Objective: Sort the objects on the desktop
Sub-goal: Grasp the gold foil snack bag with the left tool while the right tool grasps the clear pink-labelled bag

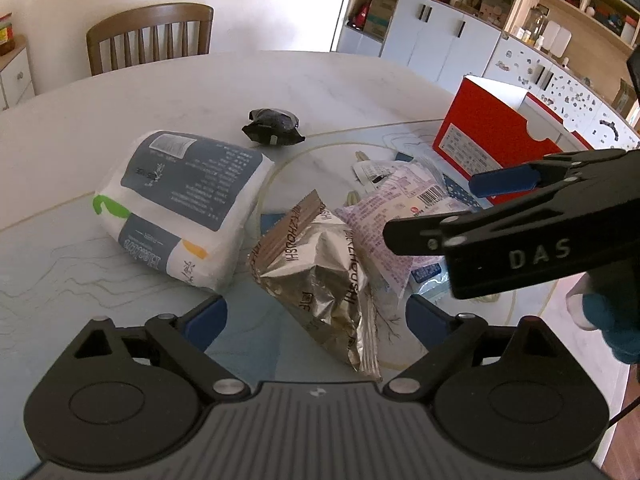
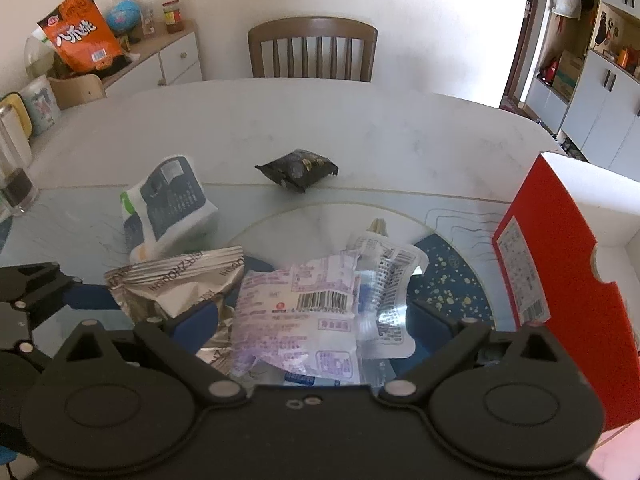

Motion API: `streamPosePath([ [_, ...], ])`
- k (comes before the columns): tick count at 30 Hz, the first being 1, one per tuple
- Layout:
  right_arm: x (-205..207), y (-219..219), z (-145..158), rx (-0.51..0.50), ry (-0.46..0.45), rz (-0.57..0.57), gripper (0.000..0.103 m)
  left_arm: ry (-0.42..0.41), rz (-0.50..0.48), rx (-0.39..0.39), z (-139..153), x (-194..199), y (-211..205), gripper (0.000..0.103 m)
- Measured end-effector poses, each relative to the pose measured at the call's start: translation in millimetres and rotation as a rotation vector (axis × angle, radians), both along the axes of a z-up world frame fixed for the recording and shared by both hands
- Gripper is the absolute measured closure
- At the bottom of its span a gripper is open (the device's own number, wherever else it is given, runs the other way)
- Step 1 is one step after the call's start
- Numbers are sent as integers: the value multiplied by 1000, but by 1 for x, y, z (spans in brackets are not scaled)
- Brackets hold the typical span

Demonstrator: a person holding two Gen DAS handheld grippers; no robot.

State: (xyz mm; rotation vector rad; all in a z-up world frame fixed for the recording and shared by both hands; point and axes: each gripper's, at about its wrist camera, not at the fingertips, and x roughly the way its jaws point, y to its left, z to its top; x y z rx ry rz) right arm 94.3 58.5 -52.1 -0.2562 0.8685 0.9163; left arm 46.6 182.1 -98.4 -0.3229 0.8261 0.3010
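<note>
Left wrist: left gripper (image 1: 316,316) jaws wide apart, astride silver packet (image 1: 320,280), not gripping.

Red box (image 2: 560,264) cut off at right edge. Purple packet (image 1: 384,216) partly hidden behind right tool (image 1: 436,208). Clear pouch (image 2: 388,280) half buried under purple packet. Print on white pack (image 1: 188,200) too small to read. Shelf clutter blurred.

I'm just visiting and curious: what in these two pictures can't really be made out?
- Inside of the red box: right view, hidden by its wall and the picture's edge.
- Items under the purple packet: both views, covered by it and the silver bag.
- Print on the white pack: left view, too small.
- Black packet: too small to identify.
</note>
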Motion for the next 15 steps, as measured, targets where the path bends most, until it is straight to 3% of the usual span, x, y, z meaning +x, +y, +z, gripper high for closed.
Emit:
streamPosePath([
  [7,-1,8,-9,-27,7,21,7,-6,4,-22,-5,0,6,24],
  [15,1,9,-15,-39,22,17,12,-15,-1,-37,-7,0,9,34],
])
